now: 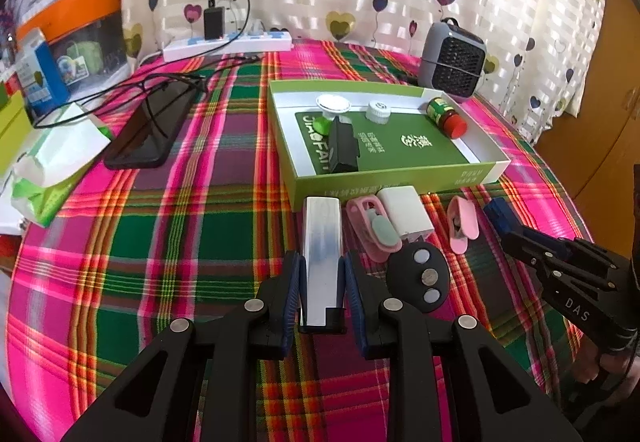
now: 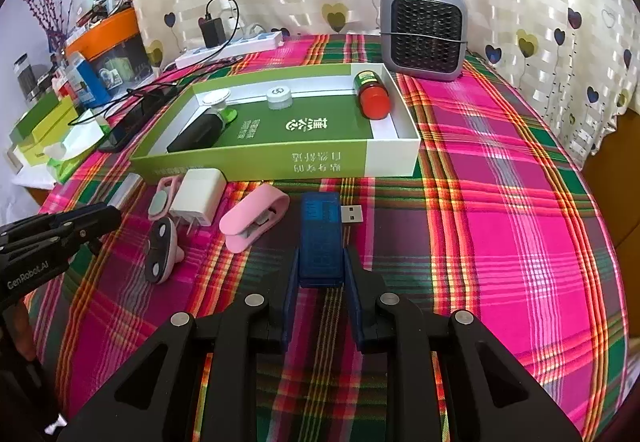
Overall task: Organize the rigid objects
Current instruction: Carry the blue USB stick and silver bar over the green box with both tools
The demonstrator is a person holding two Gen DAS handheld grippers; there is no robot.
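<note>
**Both grippers pinching items in front of the green box**

We note, far left, a tissue pack [image 1: 48,162], then a dark phone [image 1: 150,126] lying flat under black cables on the plaid tablecloth [image 1: 180,234]. A white power strip [image 1: 228,44] sits at the back by the curtain.

Left gripper [image 1: 322,274]: jaws pinched on a silver metal bar [image 1: 322,242], which lies on the cloth just before the box's front wall.

Beside the bar we see a pink clip [image 1: 370,226], a white charger [image 1: 406,214], a black three-button remote [image 1: 424,276] and a second pink clip [image 1: 462,224].

The green-and-white box [image 2: 280,162] carries upside-down Chinese print we cannot read; inside, "JIAOFAN"-like lettering is partly covered. It holds a black case [image 1: 342,148], two white caps and a red-lidded jar [image 2: 372,94].

Right gripper [image 2: 320,274]: jaws pinched on a blue USB stick [image 2: 320,238], plug pointing right, near the box front. Its body reads "DAS" in the left view; the left gripper reads "GenRobot.AI" in the right view.

A grey heater [image 2: 424,34] stands behind the box.
</note>
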